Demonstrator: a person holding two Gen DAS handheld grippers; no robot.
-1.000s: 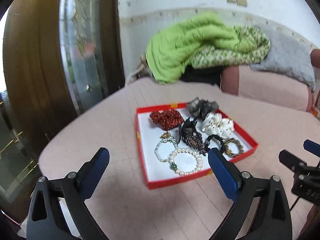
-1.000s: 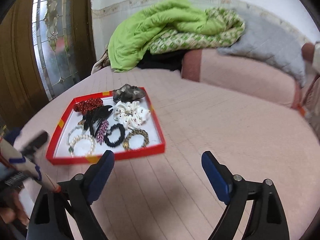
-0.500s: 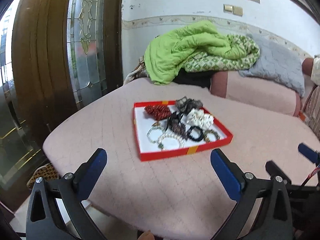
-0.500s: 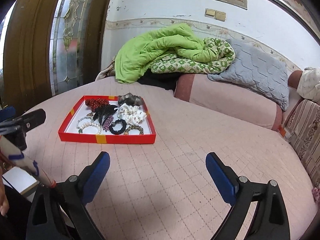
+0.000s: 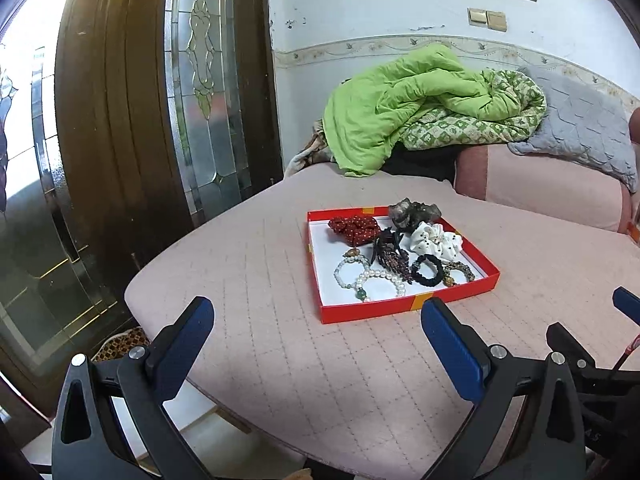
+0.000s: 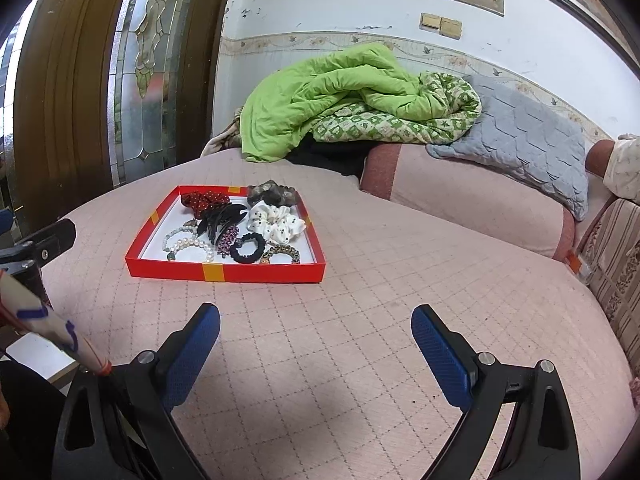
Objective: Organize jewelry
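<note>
So this is a bedroom-type spot: white wall with a patterned border strip, a dark wooden door (image 5: 100, 128) with leaded glass panels filling the left of both frames, and a pink quilted bed (image 6: 360, 320) taking up most of the lower half. At the top centre there's a crumpled lime green quilt (image 5: 400, 112) piled against the wall, with a grey pillow (image 6: 528, 140) off to its right.

The jewelry all sits in a shallow red tray (image 6: 224, 272) with a white inside, lying flat on the bed. In the right wrist view it's left of centre; in the left wrist view it's right of centre. Inside it: a red dotted scrunchie (image 6: 204, 200) and a dark grey one at the far end, a white dotted scrunchie (image 6: 276, 220) on the right side, a black claw clip (image 6: 222, 218) in the middle, a pearl bracelet (image 6: 190, 246) near the front left, a black hair tie (image 6: 248, 246), and a brownish beaded bracelet (image 6: 282, 254) at the front right.

Left gripper (image 5: 316, 344) is at the bottom of its frame, blue pads spread wide, nothing between them. Right gripper (image 6: 316, 348) is likewise wide, having just opened a touch more, also empty. Both hover near the bed's front edge, well apart from the tray.
</note>
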